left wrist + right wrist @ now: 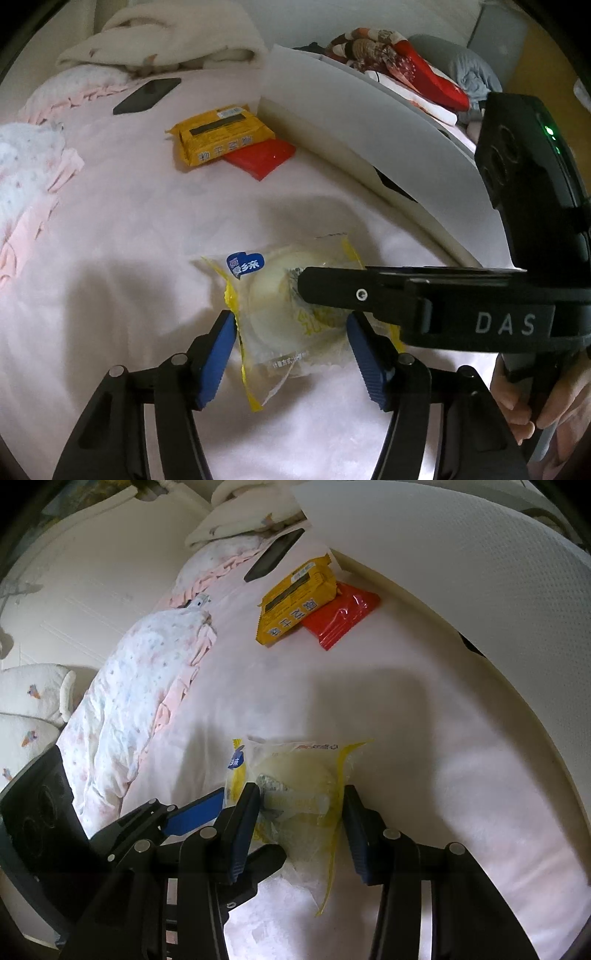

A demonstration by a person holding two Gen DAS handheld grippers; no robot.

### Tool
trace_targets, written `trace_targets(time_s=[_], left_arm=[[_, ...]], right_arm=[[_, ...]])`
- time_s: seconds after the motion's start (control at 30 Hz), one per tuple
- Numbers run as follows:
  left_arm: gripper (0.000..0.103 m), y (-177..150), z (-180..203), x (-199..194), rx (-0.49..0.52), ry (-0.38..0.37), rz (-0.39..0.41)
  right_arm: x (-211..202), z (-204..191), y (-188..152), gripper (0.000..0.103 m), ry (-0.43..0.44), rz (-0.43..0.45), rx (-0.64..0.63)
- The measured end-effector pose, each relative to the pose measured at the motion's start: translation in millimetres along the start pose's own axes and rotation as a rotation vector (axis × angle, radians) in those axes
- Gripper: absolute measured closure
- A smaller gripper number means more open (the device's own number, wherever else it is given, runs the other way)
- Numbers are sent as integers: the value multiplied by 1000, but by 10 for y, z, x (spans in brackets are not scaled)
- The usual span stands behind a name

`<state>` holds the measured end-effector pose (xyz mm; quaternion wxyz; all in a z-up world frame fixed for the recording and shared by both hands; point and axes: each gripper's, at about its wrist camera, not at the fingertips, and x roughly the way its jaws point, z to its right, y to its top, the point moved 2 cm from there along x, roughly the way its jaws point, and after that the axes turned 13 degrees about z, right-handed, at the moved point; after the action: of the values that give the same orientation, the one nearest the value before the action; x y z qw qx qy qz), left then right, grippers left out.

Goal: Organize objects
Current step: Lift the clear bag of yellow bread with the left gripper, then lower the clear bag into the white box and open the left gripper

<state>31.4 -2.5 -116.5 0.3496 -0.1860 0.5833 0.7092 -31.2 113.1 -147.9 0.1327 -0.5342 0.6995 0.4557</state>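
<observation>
A clear and yellow wrapped pastry packet (291, 314) lies on the pink bedsheet (147, 236). My left gripper (291, 332) is open with its blue pads either side of the packet. My right gripper (299, 805) is open too, astride the same packet (295, 775); its black finger (332, 288) reaches over the packet from the right in the left wrist view. A yellow snack pack (218, 134) and a red packet (262, 157) lie farther off, touching, also in the right wrist view: yellow pack (295, 602), red packet (341, 614).
A white box with a raised lid (369, 122) stands to the right, next to the snacks. A black phone (147, 94) lies at the far end. A rumpled floral quilt (140, 686) runs along the left. Clothes (399, 66) pile behind the box.
</observation>
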Motion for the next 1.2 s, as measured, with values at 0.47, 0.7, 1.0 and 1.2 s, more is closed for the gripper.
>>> trace_targets(time_s=[0.47, 0.7, 1.0, 1.2], left_arm=[[41, 500, 357, -456, -9, 35, 84], [41, 1165, 885, -432, 128, 5, 101], [42, 1643, 1333, 142, 170, -61, 57], [46, 1806, 1355, 421, 192, 127, 109]], right_arm=[[-578, -290, 186, 58, 31, 117, -61], [-1170, -148, 584, 59, 42, 283, -4], [-1593, 578, 948, 72, 106, 583, 200], [-1471, 1037, 988, 88, 180, 636, 360]])
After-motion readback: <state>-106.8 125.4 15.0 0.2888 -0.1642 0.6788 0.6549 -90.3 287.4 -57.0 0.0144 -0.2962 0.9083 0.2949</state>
